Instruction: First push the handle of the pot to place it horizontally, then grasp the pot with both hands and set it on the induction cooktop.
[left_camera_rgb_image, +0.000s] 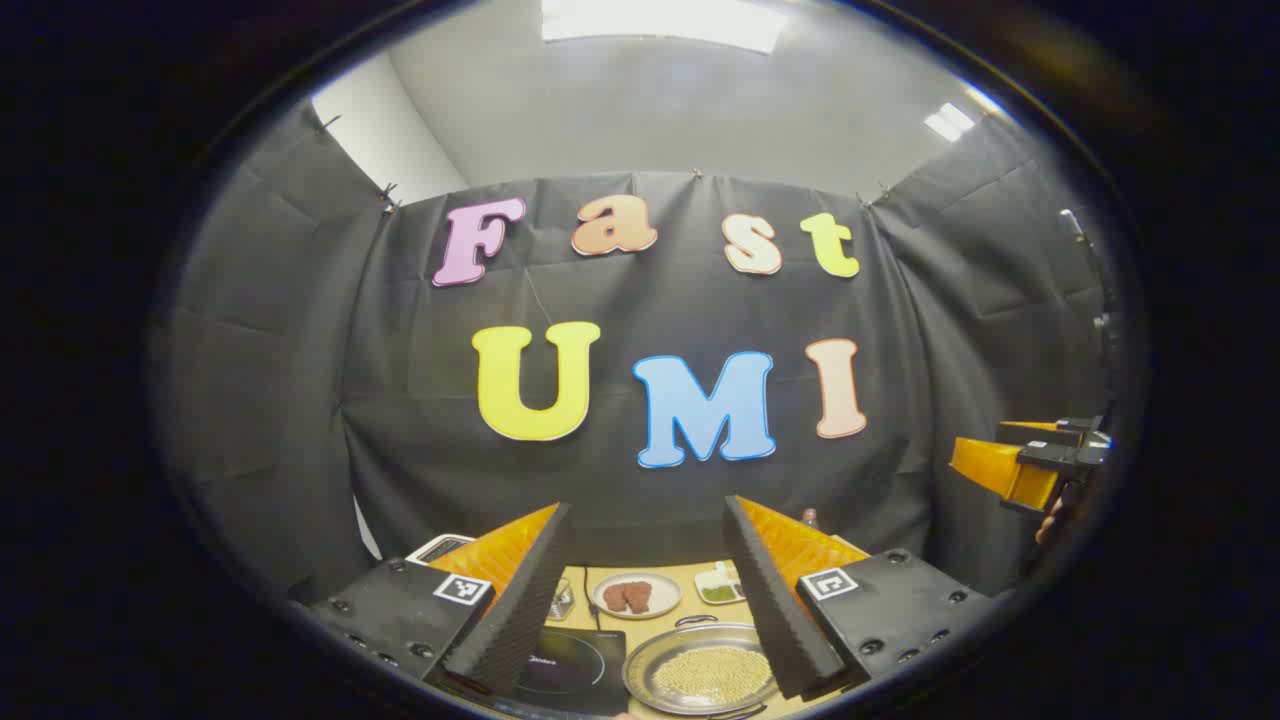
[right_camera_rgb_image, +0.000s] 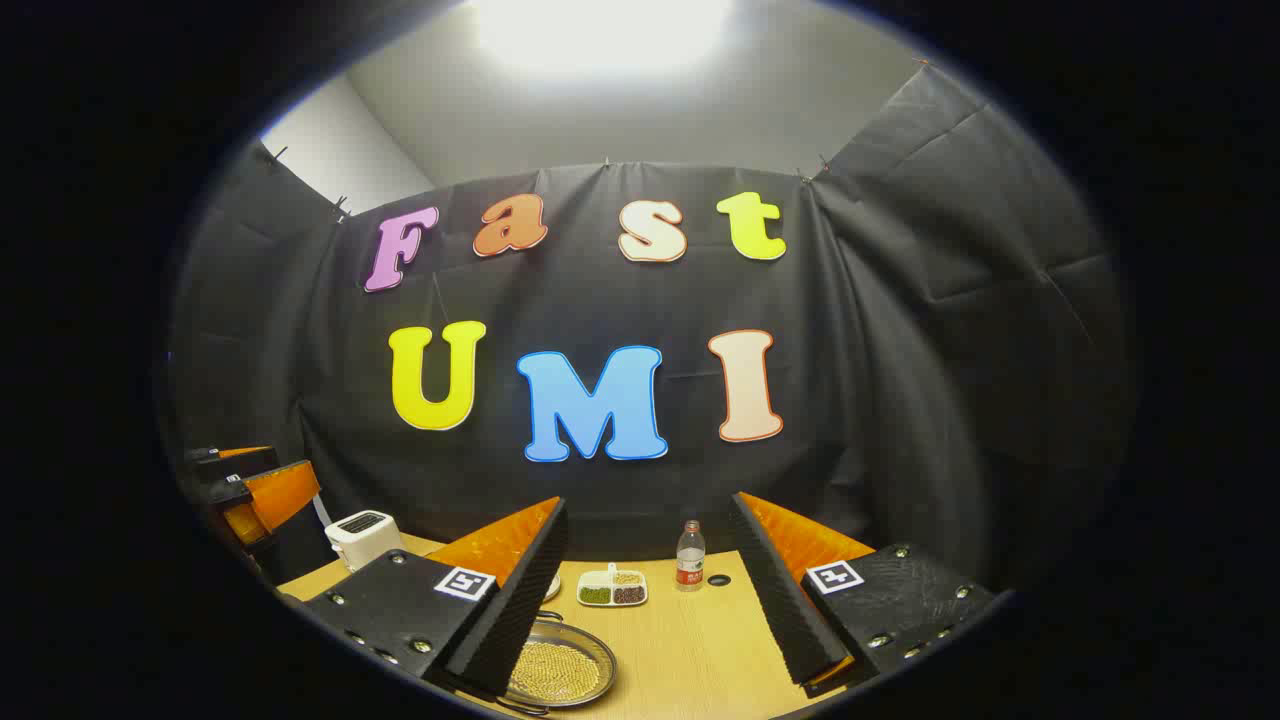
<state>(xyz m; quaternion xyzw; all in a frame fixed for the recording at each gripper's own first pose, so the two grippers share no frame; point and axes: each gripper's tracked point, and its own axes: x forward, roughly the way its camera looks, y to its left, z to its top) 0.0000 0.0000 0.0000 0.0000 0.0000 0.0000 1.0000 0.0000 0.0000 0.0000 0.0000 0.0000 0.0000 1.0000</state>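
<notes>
A round, shallow metal pot (left_camera_rgb_image: 712, 668) is seen low in the left gripper view, resting on a light wooden table (right_camera_rgb_image: 690, 650). It is filled with small, pale yellow grains. A thin wire handle is visible as a small loop at the pot's far rim; another dark handle shows at its near rim in the right gripper view, so the handle axis appears to run from near to far. The pot sits just to the right of a flat, black, glossy induction cooktop (left_camera_rgb_image: 575, 668), not on it.

Farther back, a round white plate (left_camera_rgb_image: 636, 595) holding two reddish-brown pieces is seen, and to its right a white divided tray (right_camera_rgb_image: 612, 588) whose compartments hold green, dark and pale contents. A clear plastic bottle (right_camera_rgb_image: 689, 556) with a red label stands upright to the right of the tray. A white toaster (right_camera_rgb_image: 363, 536) stands at the far left of the table.

The left gripper (left_camera_rgb_image: 648, 590) is held above the table, its jaws spread wide and empty; the fingers are orange wedges faced with black ribbed foam. The right gripper (right_camera_rgb_image: 650, 590) is likewise wide open and holds nothing, and it is seen raised at the right edge of the left gripper view.
</notes>
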